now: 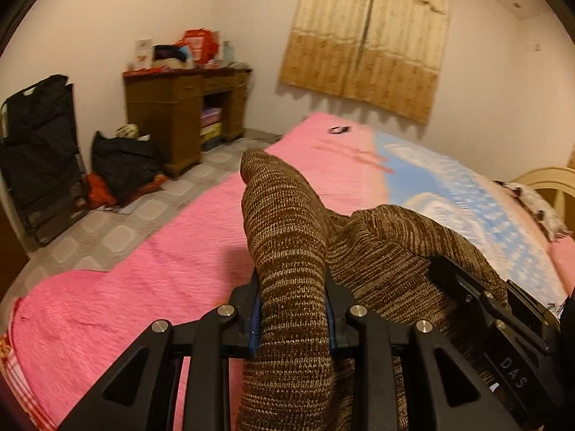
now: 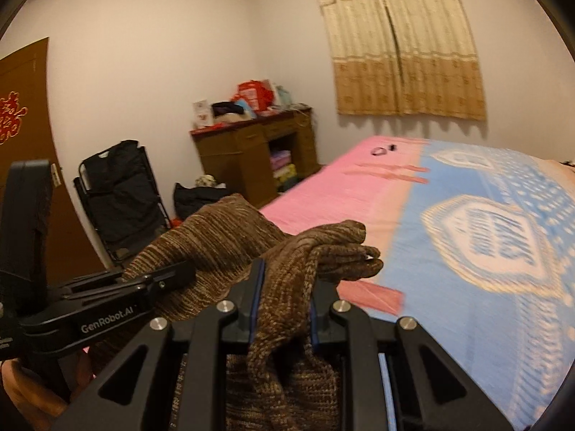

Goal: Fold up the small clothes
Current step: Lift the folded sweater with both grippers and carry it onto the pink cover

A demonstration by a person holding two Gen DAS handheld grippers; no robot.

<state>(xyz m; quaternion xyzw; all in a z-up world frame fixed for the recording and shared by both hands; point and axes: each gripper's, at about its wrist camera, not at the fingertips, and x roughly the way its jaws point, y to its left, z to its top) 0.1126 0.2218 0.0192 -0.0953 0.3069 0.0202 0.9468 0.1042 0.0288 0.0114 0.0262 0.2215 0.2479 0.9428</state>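
**Spotter:** Left wrist view first: your left tongs (image 1: pixel 293 318) are clamped narrow on a thick band of the brown knit garment (image 1: pixel 287 237), which rises between the pads and stands up over the pink side of the bed (image 1: pixel 125 287). It is lifted, not lying flat.

**Second:** How will it handle?

**Spotter:** Judging by the chunky knit, soft and floppy, light enough to carry, with no stiffness of its own. It should sag wherever you leave it unsupported, and the loose weave looks stretchy, so pull gently. It grips well; I doubt it slips from the pads. Take it by an edge or a corner, one pair of tongs at each end, so the cloth hangs straight between them.

**Second:** And further right?

**Spotter:** Your right tongs (image 2: pixel 284 309) are also pinched narrow on a bunched fold of the same garment, held above the edge where pink meets the blue patterned part of the bed.

**Second:** What does one view give that the other lacks?

**Spotter:** The left view shows the broad body of the knit sloping away to the right tongs, and a pale chair beyond the bed. The right view shows a crumpled end (image 2: pixel 345 251) poking past the pads, the brown door (image 2: pixel 25 143) with red lettering, and your hand (image 2: pixel 25 398) on the other handle. Both show the dresser (image 1: pixel 179 111) and curtain (image 1: pixel 366 36).
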